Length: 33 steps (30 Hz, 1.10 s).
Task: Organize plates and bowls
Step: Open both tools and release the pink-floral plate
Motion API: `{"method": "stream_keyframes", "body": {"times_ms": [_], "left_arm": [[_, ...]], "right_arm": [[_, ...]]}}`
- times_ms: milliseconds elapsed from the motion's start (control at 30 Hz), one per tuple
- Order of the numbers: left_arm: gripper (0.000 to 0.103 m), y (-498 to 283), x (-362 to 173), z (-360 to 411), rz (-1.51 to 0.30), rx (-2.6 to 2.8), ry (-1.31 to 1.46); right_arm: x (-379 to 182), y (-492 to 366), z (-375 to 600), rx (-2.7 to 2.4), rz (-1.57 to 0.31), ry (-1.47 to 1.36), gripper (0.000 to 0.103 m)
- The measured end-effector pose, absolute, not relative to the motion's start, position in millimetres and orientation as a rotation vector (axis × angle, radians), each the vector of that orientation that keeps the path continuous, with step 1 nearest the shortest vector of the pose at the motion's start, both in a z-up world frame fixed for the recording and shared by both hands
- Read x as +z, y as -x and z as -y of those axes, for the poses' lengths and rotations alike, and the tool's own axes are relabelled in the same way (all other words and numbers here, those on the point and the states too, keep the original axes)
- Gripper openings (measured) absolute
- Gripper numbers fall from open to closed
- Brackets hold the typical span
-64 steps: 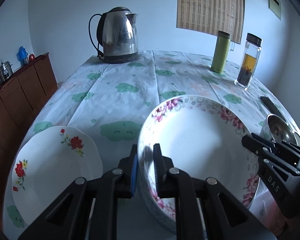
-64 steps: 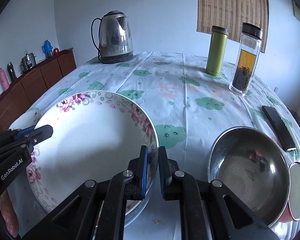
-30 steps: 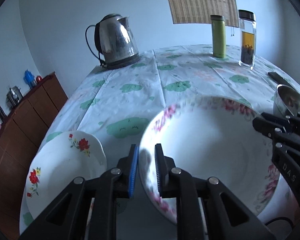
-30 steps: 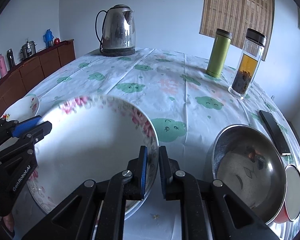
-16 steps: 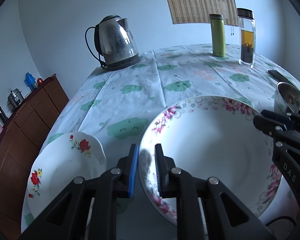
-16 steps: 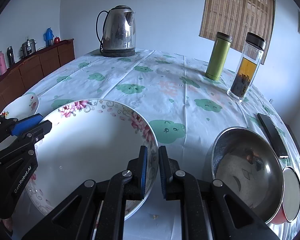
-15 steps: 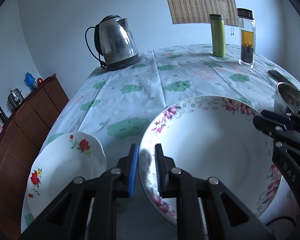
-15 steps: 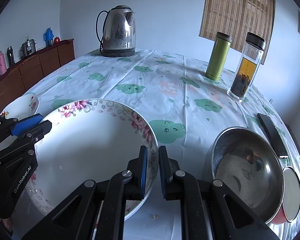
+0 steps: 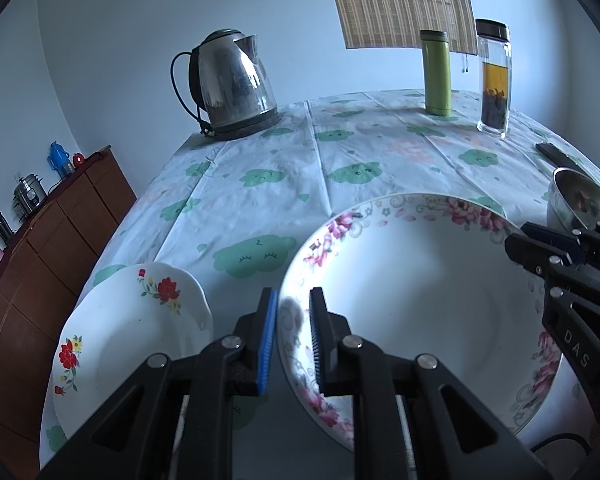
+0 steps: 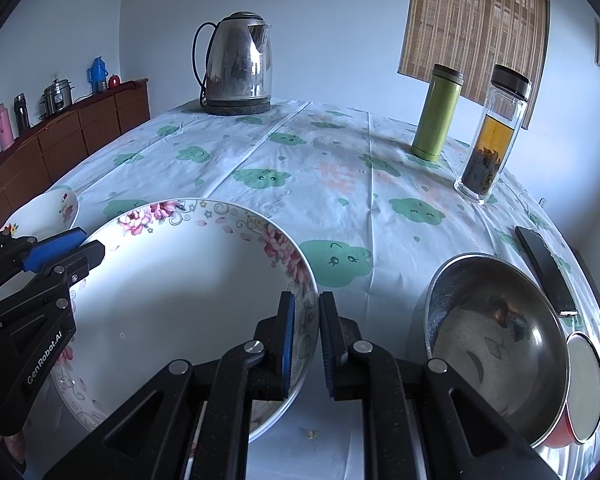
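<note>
A large white bowl with a pink flower rim [image 9: 412, 292] is held between both grippers. My left gripper [image 9: 293, 320] is shut on its left rim. My right gripper [image 10: 305, 328] is shut on its right rim, and shows at the right of the left wrist view [image 9: 540, 248]. The bowl also shows in the right wrist view [image 10: 172, 292], where the left gripper [image 10: 60, 252] grips its far side. A white plate with red flowers [image 9: 124, 340] lies on the table to the bowl's left. A steel bowl [image 10: 496, 344] sits to the right.
The table wears a white cloth with green clouds [image 10: 340, 168]. A steel kettle [image 10: 238, 64], a green flask [image 10: 438, 114] and a glass tea bottle [image 10: 492, 132] stand at the far side. A black remote [image 10: 546, 270] and a red-bottomed container [image 10: 584, 396] lie at the right. A wooden sideboard [image 9: 40, 248] stands left.
The bowl, still gripped on both rims, has come down lower toward the table; the two grippers kept their hold and barely shifted in the last half second.
</note>
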<state>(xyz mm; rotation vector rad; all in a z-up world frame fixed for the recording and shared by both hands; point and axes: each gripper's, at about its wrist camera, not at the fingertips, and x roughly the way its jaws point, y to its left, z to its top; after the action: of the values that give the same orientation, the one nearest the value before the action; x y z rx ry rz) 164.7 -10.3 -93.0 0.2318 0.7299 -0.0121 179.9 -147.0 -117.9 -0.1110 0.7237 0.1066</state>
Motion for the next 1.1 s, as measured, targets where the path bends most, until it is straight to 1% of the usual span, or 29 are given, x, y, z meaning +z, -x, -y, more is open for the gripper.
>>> {"method": "stream_keyframes", "body": {"times_ms": [467,533,567,600,833,900,967,1033,1067,1100], "left_arm": [[0.014,-165.5,-91.6,9.6,-0.736,-0.021,-0.206],[0.016,-166.3,-92.0,6.8,-0.741,-0.02,-0.196],[0.021,-166.7,-92.3,6.7,-0.744,-0.017,-0.189],[0.022,-167.1,-92.3,4.9,-0.747,-0.017,-0.182],[0.022,-165.8,-90.4,2.6,-0.741,-0.02,-0.173],[0.028,-165.4,-88.9,1.0,-0.733,-0.013,-0.168],[0.046,-164.6,-86.7,-0.9,-0.721,-0.004,-0.161],[0.051,-163.0,-83.9,-2.0,-0.704,0.001,-0.157],[0.051,-162.0,-82.4,-1.6,-0.696,0.0,-0.155],[0.051,-161.7,-81.6,-1.9,-0.692,0.0,-0.153]], "right_arm": [[-117.6,-179.6,146.1,0.109,-0.721,0.104,0.015],[-115.3,-178.4,146.0,0.11,-0.708,0.099,0.015],[-113.8,-177.7,146.1,0.111,-0.7,0.098,0.015],[-112.8,-177.4,146.0,0.111,-0.695,0.096,0.015],[-108.7,-174.2,144.6,0.12,-0.66,0.095,0.016],[-108.3,-173.5,144.5,0.12,-0.653,0.094,0.016],[-108.0,-173.0,144.8,0.121,-0.648,0.09,0.017],[-106.8,-172.0,144.2,0.128,-0.634,0.087,0.03],[-106.0,-170.7,143.3,0.131,-0.626,0.087,0.049],[-104.6,-169.1,142.5,0.136,-0.612,0.085,0.062]]}}
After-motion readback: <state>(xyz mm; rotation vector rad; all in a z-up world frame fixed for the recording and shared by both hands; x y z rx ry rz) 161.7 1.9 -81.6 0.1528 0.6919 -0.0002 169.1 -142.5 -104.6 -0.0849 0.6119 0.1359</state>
